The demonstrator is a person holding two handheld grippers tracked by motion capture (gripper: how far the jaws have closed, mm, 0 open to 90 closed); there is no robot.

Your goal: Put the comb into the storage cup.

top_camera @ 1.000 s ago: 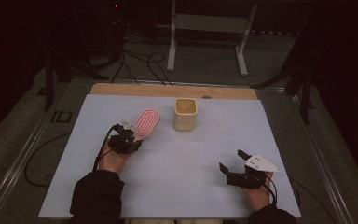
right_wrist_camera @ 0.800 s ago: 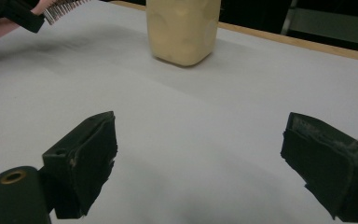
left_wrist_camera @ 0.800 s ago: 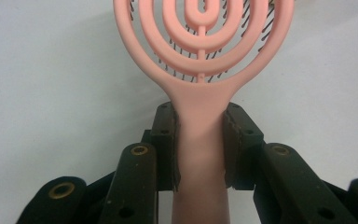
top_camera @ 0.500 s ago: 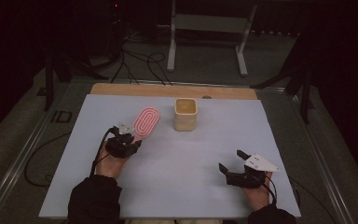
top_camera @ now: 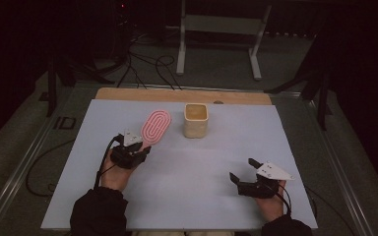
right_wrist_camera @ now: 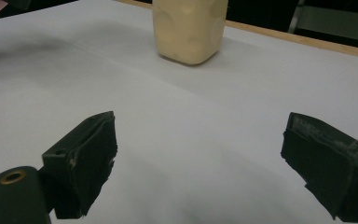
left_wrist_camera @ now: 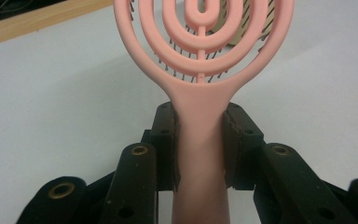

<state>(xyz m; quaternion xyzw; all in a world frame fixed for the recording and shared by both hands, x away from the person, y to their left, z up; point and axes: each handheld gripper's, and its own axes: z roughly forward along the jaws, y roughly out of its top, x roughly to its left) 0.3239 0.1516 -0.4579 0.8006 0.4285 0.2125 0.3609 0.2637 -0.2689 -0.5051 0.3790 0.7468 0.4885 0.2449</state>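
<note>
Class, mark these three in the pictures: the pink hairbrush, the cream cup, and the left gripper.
pink hairbrush (left_wrist_camera: 200,135), left gripper view, on its handle.
cream cup (top_camera: 196,124), high view, on its front wall.
left gripper (left_wrist_camera: 200,149), left gripper view, midway between fingertips.

Dark sleeves are worn on both arms. Black tongs are seen in each hand: the left tongs and the right tongs. A grey three-cornered plate is fixed on top of each. Thin black cables are trailed from them. Round brass rings are set in the black arms. Rough black pads are stuck on the jaws.
</note>
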